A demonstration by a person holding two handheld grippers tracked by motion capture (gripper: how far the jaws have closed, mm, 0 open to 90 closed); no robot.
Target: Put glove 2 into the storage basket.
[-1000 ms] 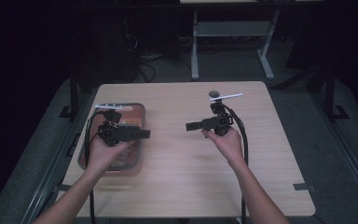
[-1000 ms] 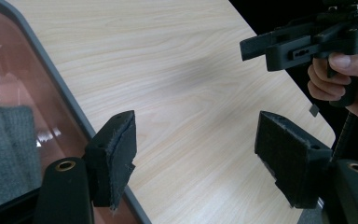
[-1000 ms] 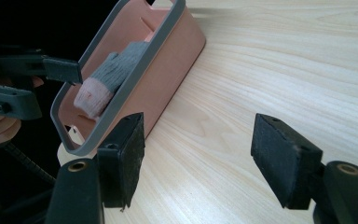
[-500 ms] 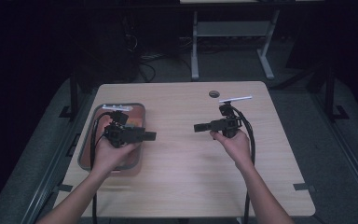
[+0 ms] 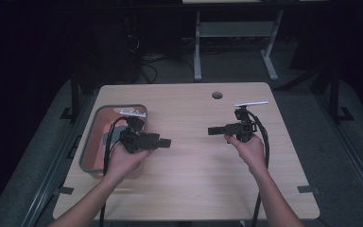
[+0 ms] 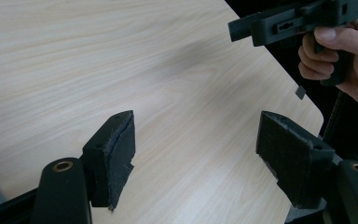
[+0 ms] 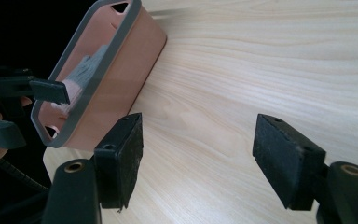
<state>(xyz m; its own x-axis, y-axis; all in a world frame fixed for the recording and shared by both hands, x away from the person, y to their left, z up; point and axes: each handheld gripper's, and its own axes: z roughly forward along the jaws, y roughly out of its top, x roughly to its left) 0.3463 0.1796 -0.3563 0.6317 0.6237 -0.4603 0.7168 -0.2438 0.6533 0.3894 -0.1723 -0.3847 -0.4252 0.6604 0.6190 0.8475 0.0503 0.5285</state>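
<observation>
Left gripper (image 5: 164, 142) fingers spread, empty, beside pink bin (image 5: 93, 137). Right gripper (image 5: 213, 130) fingers spread, empty, over tabletop (image 5: 189, 179). No readable writing.

table (image 5: 194, 179): pale wood grain | bin (image 7: 121, 88): salmon walls, grey rim | left gripper (image 6: 196, 154): black | right gripper (image 7: 198, 156): black
</observation>
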